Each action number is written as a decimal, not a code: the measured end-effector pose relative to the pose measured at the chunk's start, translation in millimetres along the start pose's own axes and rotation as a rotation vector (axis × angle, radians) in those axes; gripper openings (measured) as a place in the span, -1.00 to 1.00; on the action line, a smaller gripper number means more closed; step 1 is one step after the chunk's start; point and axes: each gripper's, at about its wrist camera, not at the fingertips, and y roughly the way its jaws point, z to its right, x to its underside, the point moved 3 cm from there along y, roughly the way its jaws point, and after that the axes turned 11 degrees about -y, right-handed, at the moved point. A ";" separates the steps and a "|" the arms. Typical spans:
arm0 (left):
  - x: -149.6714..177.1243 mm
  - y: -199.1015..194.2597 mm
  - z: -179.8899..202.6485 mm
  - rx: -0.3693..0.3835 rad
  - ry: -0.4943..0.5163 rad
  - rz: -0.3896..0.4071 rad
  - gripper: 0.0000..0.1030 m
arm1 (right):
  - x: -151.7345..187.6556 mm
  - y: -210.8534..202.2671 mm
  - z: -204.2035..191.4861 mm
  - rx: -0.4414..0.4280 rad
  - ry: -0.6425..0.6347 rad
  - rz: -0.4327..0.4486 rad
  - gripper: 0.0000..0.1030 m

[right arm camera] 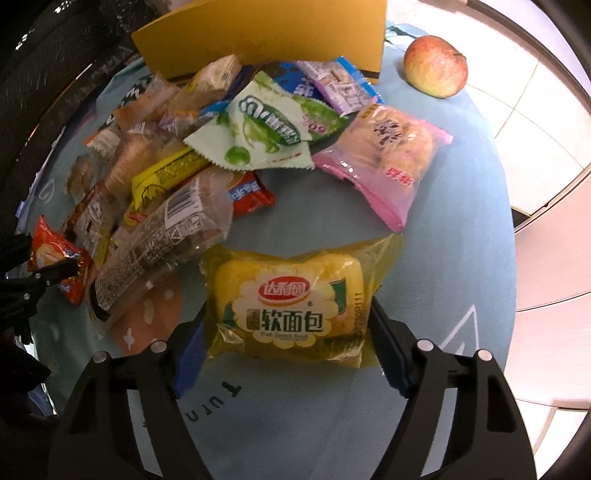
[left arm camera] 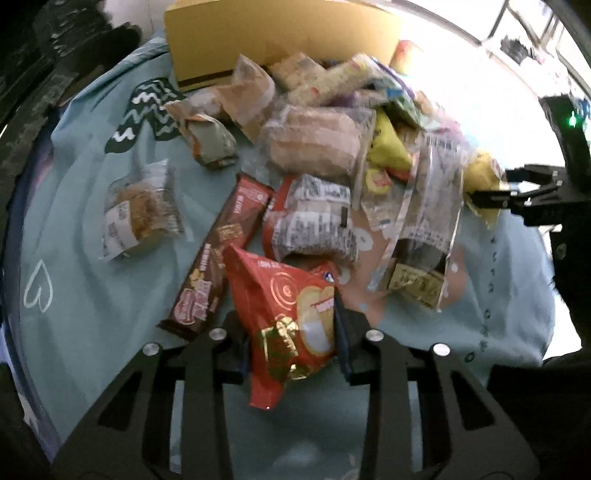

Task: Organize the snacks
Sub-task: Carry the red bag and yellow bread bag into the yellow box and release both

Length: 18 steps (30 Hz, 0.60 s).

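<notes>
A heap of snack packets [left arm camera: 325, 140] lies on a light blue cloth [left arm camera: 85, 280]. My left gripper [left arm camera: 291, 354] is shut on a red snack bag [left arm camera: 291, 314] and holds it at the near side of the heap; the bag also shows at the left of the right wrist view [right arm camera: 55, 258]. My right gripper [right arm camera: 288, 347] is shut on a yellow soft-bread packet [right arm camera: 291, 299], one finger at each end. The right gripper also shows at the right edge of the left wrist view [left arm camera: 480, 199], with the yellow packet [left arm camera: 484, 173] in it.
A yellow cardboard box [right arm camera: 258, 33] stands behind the heap. An apple [right arm camera: 436, 66] lies at the back right. A pink bread packet [right arm camera: 388, 158] and a green-white bag [right arm camera: 258, 129] lie near the middle. A brown biscuit pack [left arm camera: 218, 251] and a clear pastry packet [left arm camera: 140, 210] lie left.
</notes>
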 end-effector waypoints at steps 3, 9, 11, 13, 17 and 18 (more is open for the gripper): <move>-3.2 -11.4 -5.7 0.024 -0.039 0.023 -0.34 | -2.1 -10.7 4.9 0.001 0.011 0.021 0.52; -15.0 -45.2 -14.1 0.056 -0.095 0.089 -0.36 | -17.9 -50.7 7.2 0.001 0.006 0.112 0.52; -24.8 -59.0 -12.8 0.062 -0.110 0.122 -0.36 | -30.3 -68.1 5.7 0.001 -0.009 0.152 0.52; -36.6 -68.9 -9.9 0.062 -0.111 0.150 -0.36 | -39.6 -86.4 4.0 0.004 -0.021 0.188 0.52; -60.0 -95.0 -4.5 0.079 -0.105 0.218 -0.39 | -57.5 -116.2 -4.6 0.001 -0.038 0.263 0.52; -64.1 -100.8 -3.6 0.081 -0.102 0.234 -0.40 | -61.1 -123.5 -5.0 -0.001 -0.039 0.281 0.52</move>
